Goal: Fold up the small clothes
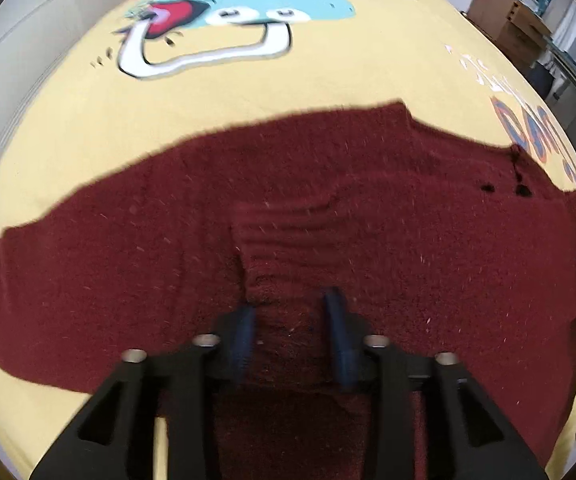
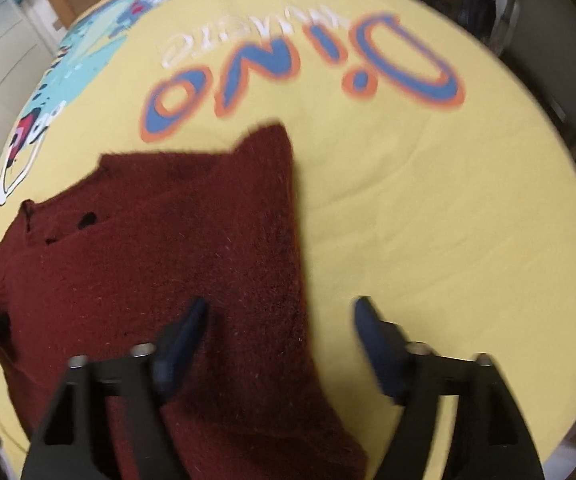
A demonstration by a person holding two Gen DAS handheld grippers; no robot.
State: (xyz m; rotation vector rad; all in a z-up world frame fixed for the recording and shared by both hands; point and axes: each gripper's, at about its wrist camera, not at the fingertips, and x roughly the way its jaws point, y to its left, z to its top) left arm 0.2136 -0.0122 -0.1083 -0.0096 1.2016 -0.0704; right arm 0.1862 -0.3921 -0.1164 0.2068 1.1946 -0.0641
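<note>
A dark red knitted sweater [image 1: 327,208] lies spread flat on a yellow bed sheet [image 1: 88,120], with a ribbed cuff folded onto its middle. My left gripper [image 1: 289,316] hovers over the near middle of the sweater, jaws apart, and the cloth lies loose between the blue pads [image 1: 244,328]. In the right wrist view the sweater [image 2: 148,264] fills the lower left, a sleeve reaching up to a point. My right gripper [image 2: 282,308] stands wide open over the sweater's right edge, one fingertip above the knit, the other above bare sheet [image 2: 447,240].
The sheet carries a cartoon dinosaur print [image 1: 248,12] and large blue-orange lettering [image 2: 299,76]. Cardboard boxes and shelves [image 1: 519,8] stand past the bed's far right. White cupboard doors [image 1: 40,12] line the left. Small dark holes or buttons [image 1: 503,188] mark the sweater's neck area.
</note>
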